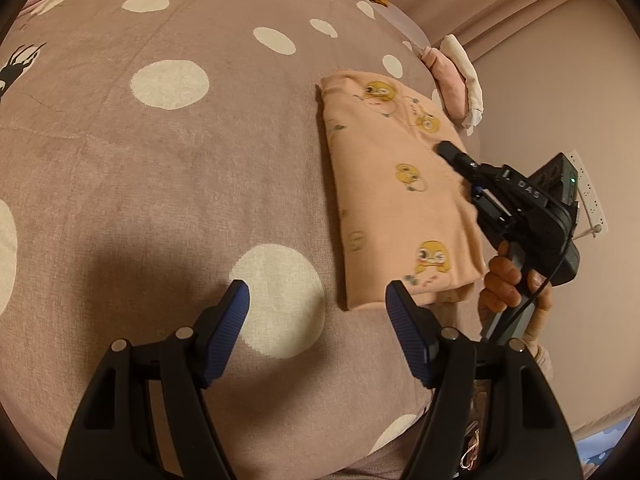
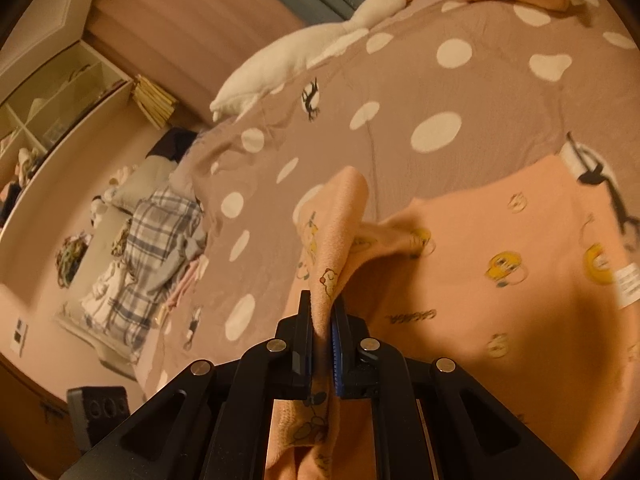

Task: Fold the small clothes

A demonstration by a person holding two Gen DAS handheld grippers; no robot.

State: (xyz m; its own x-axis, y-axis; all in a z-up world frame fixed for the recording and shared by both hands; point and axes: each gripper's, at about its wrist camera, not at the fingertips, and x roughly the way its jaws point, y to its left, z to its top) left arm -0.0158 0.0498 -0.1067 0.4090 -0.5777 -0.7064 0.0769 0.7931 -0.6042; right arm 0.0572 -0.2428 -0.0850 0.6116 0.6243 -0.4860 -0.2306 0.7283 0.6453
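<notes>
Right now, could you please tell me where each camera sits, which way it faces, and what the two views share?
Left wrist: on the left hand-held gripper, angled down at the spotted bedspread; its open fingers, the right hand-held gripper and a hand show.
Right wrist: on the right hand-held gripper, facing across the bed toward a goose plush; its fingers pinch a raised fold.
Shared: the peach garment, bedspread and goose.

Open bedspread (image 1: 160,168) left of garment (image 1: 384,200) — goose toy (image 2: 288,52) beyond.
</notes>
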